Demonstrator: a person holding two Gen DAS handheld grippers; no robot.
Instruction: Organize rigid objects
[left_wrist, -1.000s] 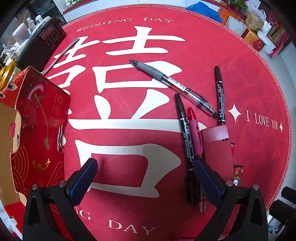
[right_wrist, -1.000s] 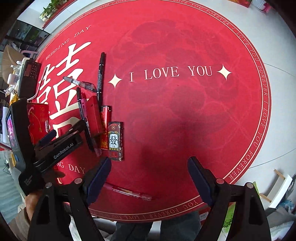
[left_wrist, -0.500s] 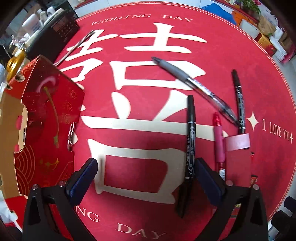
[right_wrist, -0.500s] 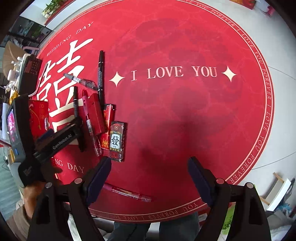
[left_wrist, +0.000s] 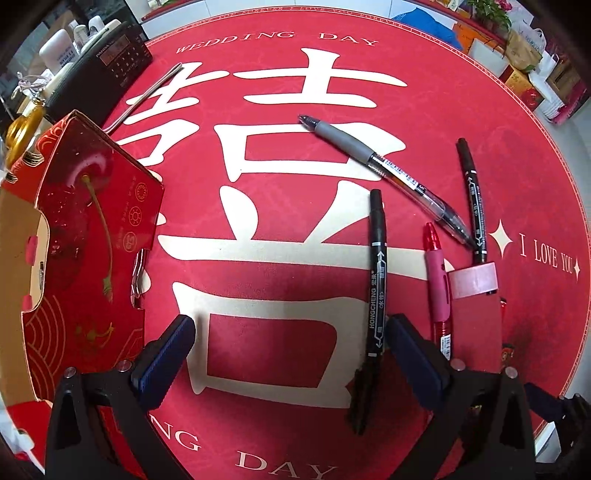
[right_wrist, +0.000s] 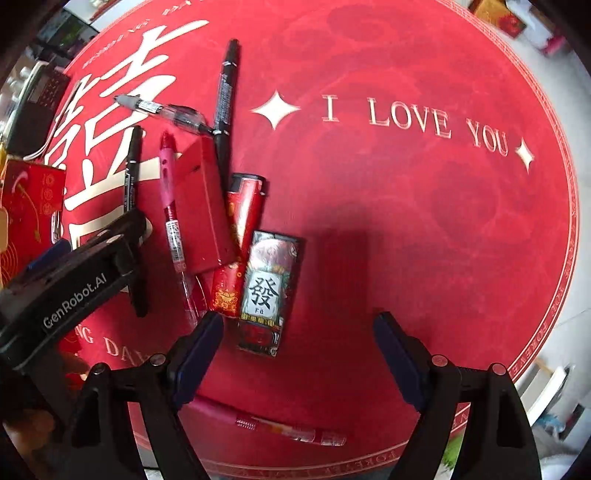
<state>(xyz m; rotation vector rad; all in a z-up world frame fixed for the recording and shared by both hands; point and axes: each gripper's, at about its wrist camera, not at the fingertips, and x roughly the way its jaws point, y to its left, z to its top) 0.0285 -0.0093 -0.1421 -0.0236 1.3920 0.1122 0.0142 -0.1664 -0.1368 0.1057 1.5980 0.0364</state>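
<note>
Red tabletop (right_wrist: 406, 206) carries pens and small boxes, with the left gripper (left_wrist: 288, 354) and right gripper (right_wrist: 299, 354) hovering above, both sets of fingers spread wide, gripping nothing.

Round mat (left_wrist: 280, 206) deep red with cream characters and lettering; two markers black (left_wrist: 377, 273) (left_wrist: 474, 199); pen (left_wrist: 384, 166) clear-barrelled with grey grip; second pen (left_wrist: 436, 284) red and pink; box (left_wrist: 85, 258) red with gold line patterns; lighter (right_wrist: 264, 291) red-black, white tile with black character.
</note>
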